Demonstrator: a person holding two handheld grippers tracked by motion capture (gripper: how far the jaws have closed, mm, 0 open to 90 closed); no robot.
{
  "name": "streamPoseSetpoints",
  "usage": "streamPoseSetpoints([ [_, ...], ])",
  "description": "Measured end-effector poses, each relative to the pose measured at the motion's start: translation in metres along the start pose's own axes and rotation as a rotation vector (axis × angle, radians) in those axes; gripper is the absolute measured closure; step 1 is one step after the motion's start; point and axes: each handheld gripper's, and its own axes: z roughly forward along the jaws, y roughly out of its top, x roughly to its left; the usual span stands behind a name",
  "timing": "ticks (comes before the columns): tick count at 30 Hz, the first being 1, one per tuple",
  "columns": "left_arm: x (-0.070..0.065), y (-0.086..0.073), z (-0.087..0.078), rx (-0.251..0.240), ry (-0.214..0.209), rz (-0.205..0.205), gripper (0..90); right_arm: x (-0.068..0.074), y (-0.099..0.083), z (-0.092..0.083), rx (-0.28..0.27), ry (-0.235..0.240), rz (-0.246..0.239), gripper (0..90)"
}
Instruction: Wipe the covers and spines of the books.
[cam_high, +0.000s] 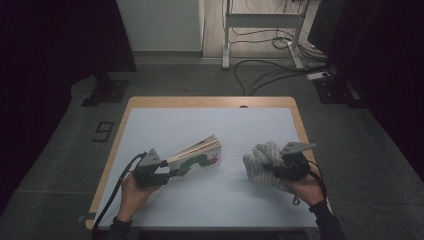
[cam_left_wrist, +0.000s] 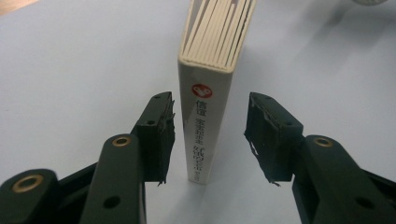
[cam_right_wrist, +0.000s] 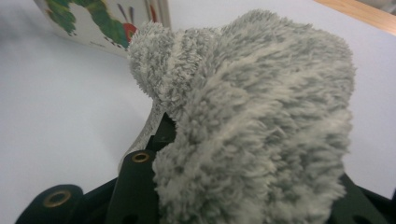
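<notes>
Fluffy grey cloth (cam_right_wrist: 261, 116), stiff board book (cam_left_wrist: 210, 93)

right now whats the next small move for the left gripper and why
Probably close the left gripper onto the book: its spine stands between the jaws with gaps on both sides, so nothing grips it yet. The right gripper already holds the fuzzy glove.

Between the left gripper's (cam_left_wrist: 210, 135) matt black jaws stands a glossy cardboard picture book (cam_left_wrist: 210, 107); the right gripper (cam_right_wrist: 252, 196) clamps a fluffy grey cloth (cam_right_wrist: 261, 116).
</notes>
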Motion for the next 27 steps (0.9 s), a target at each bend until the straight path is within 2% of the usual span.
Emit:
streamPoseSetpoints([
  [10, 0.001, 0.001, -0.002, -0.010, -0.001, -0.002, 53.3, 0.019, 0.021, 0.019, -0.011, 0.062, -0.050, 57.0],
  [13, 0.002, 0.001, -0.004, -0.022, -0.011, -0.012, 56.2, 0.027, 0.029, 0.027, -0.017, 0.081, -0.068, 57.0],
  [27, 0.002, 0.001, -0.005, -0.025, -0.013, -0.005, 64.5, 0.052, 0.049, 0.054, -0.007, 0.149, -0.127, 57.0],
])
